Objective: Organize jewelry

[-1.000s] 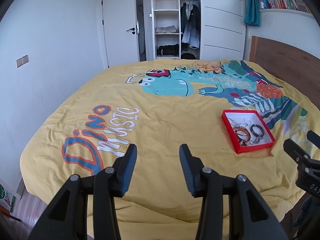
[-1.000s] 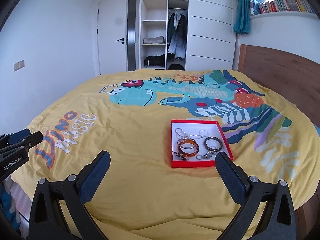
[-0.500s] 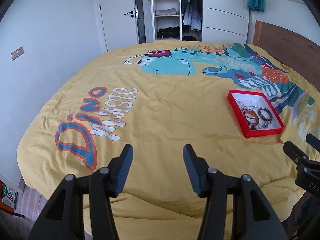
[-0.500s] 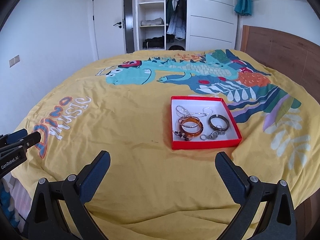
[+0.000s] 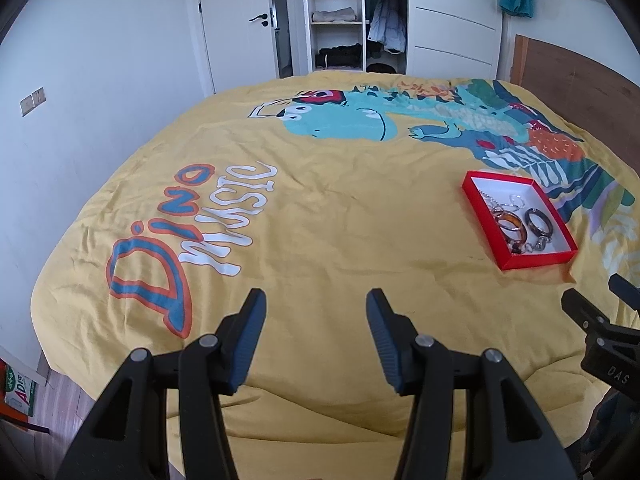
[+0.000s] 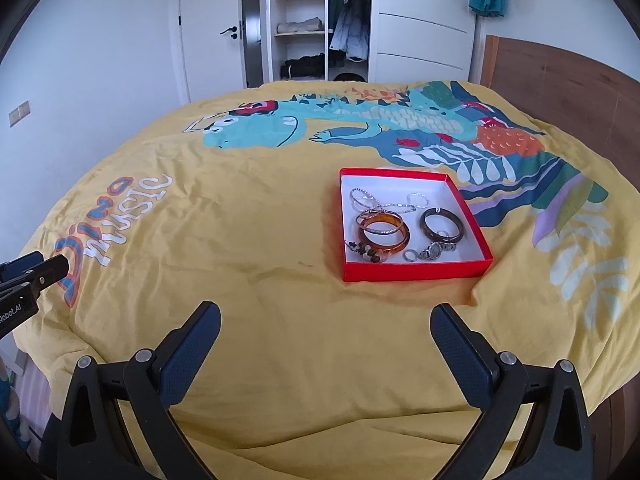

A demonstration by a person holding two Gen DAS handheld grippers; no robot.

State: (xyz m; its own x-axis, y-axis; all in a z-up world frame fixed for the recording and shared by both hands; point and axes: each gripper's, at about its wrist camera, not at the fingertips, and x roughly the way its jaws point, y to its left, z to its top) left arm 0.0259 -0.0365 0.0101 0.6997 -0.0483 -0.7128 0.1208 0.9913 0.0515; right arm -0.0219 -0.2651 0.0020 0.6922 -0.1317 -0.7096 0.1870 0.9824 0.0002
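Observation:
A red box (image 6: 416,270) with a white inside lies on the yellow duvet, right of centre. In it are an amber bangle (image 6: 384,232), a dark bangle (image 6: 442,224), a wristwatch (image 6: 434,250), thin silver rings and chains (image 6: 368,198) and a beaded piece (image 6: 366,248). My right gripper (image 6: 326,308) hovers open just short of the box, with nothing between its fingers. My left gripper (image 5: 316,296) is open and empty over bare duvet, well left of the red box (image 5: 536,260). A finger (image 5: 580,316) of the right gripper shows at the left wrist view's right edge.
The yellow dinosaur duvet (image 5: 320,208) covers the whole bed. A wooden headboard (image 6: 560,80) runs along the right. An open wardrobe (image 6: 312,28) and a door (image 6: 208,32) stand beyond the far end. The bed's near edge lies under both grippers, with floor and a paper (image 5: 18,394) at lower left.
Both grippers have sunk toward the bed and tipped downward, so the box sits closer in both views. The left jaws have spread a little wider. The jewelry has not moved.

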